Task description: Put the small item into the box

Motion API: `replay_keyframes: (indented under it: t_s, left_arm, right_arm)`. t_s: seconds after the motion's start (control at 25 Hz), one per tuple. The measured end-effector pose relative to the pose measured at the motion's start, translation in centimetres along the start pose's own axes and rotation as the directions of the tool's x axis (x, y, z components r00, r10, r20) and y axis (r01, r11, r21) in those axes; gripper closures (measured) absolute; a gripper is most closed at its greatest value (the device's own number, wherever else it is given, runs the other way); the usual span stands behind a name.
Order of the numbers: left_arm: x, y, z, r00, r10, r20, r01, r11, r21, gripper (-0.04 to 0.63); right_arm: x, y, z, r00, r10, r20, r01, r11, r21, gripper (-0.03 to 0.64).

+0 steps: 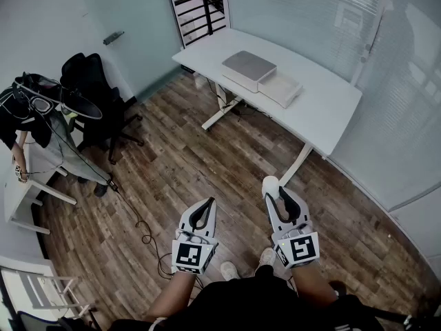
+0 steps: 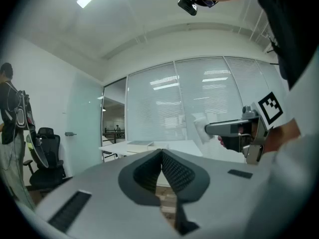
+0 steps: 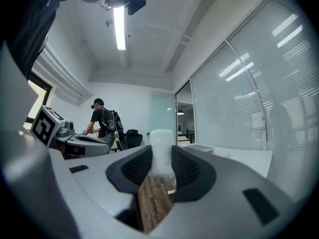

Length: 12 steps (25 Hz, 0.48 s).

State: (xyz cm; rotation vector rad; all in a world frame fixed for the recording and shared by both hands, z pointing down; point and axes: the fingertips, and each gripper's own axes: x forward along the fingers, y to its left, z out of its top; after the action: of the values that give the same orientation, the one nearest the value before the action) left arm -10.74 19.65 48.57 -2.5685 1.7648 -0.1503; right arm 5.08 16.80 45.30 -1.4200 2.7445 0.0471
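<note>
Bright, even light falls from a long white ceiling strip lamp; both gripper views bend and darken at their rims, blurring the near white cylindrical small item.

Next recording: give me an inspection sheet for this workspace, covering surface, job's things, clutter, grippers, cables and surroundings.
surface: white desk on a wood floor, some way ahead.
job's things: box on the desk, a grey part and a white open part side by side; small white item carried, not yet at the box.
clutter: nothing seen on the desk apart from the box.
grippers: left gripper shut, empty; right gripper closed on the small white item.
cables: dark cable trailing across the floor at left.
surroundings: black chair, another person beside it, glass wall with blinds behind the desk.
</note>
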Motion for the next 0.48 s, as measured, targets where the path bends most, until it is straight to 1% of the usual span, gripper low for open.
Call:
replay_keyframes:
  t_s: [0.12,0.32,0.48]
  left_arm:
    - [-0.7,0.0,-0.3,1.000,-0.002,0.001,0.002,1.000,-0.007,0.583]
    - [-1.4,0.4,-0.9,1.000,-0.018,-0.013,0.018,1.000,-0.005,0.583]
    - [-2.0,0.5,-0.8,1.000,-0.030,-0.006,0.030,0.999,-0.018,0.583]
  right_arm:
    - [-0.4,0.5,-0.3,1.000,-0.008,-0.007,0.008,1.000,-0.028,0.485]
    - [-0.4,1.9,-0.3,1.000,-0.021,0.000,0.021,0.999,-0.034,0.485]
    - [-1.1,2.6,0.0,1.000,-0.024,0.006,0.025,0.998,-0.049,0.483]
